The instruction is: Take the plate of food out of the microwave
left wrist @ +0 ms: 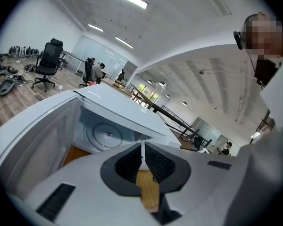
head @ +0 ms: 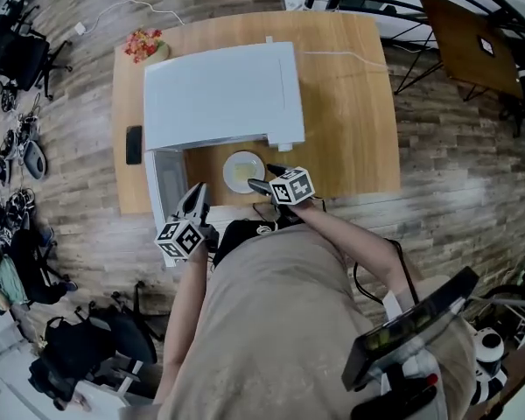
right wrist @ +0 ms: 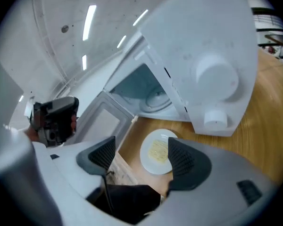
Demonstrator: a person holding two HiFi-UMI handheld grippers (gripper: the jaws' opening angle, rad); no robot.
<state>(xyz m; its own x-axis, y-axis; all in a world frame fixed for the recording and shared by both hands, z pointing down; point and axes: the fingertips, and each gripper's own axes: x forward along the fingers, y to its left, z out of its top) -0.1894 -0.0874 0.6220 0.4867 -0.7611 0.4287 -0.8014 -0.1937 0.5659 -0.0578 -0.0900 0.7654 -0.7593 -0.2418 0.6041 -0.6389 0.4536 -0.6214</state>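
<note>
A white plate of pale yellow food [head: 243, 171] [right wrist: 156, 152] lies on the wooden table [head: 350, 121], just in front of the white microwave [head: 220, 94] [right wrist: 203, 65]. The microwave door [head: 166, 186] [right wrist: 101, 119] hangs open to the left. My right gripper [head: 264, 178] [right wrist: 142, 154] is open, and its pads stand apart just short of the plate without touching it. By the door's outer edge my left gripper [head: 193, 196] [left wrist: 142, 157] is shut with nothing in it, aimed at the cavity and its bare turntable [left wrist: 106, 134].
A black flat device [head: 134, 144] lies on the table's left edge, and a red bunch [head: 143, 44] sits at its back left corner. A white cable [head: 341, 55] runs behind the microwave. Bags and chairs stand on the floor to the left.
</note>
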